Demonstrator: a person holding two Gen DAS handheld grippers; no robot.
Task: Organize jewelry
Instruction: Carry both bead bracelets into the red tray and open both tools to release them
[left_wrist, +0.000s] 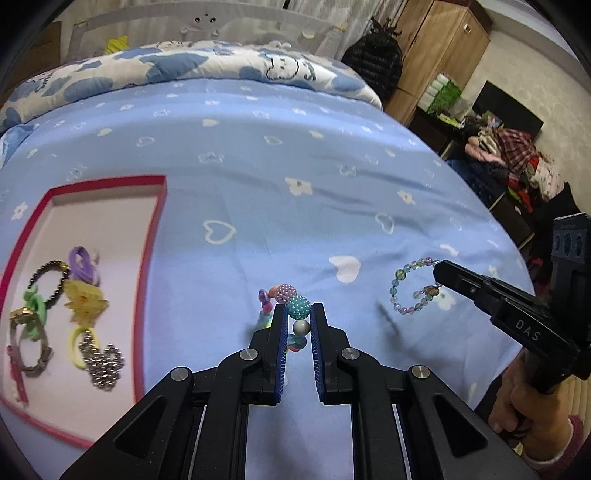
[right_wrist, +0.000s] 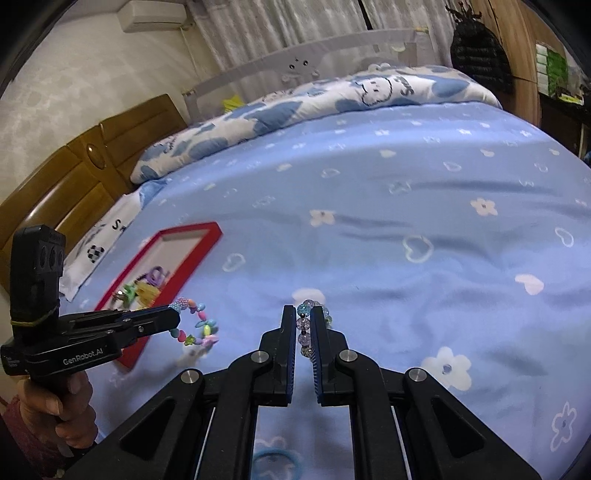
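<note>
The left gripper (left_wrist: 299, 314) is pinching a colorful chunky-bead bracelet (left_wrist: 291, 302) above the blue bedsheet (left_wrist: 258, 184); the right gripper (right_wrist: 304, 321) is clamping a translucent bead bracelet (right_wrist: 305, 325). Nearby, the red-rimmed tray (left_wrist: 149, 266) is holding hair ties (left_wrist: 84, 264), a watch (left_wrist: 31, 343) and a dark bead bracelet (left_wrist: 50, 282).

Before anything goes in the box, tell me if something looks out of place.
One thing: a blue hair tie lies alone on the sheet, near the bottom of the right wrist view, far from the red box. Both bracelets are gripped: the chunky one in the left gripper, the glass-bead one in the right.
</note>
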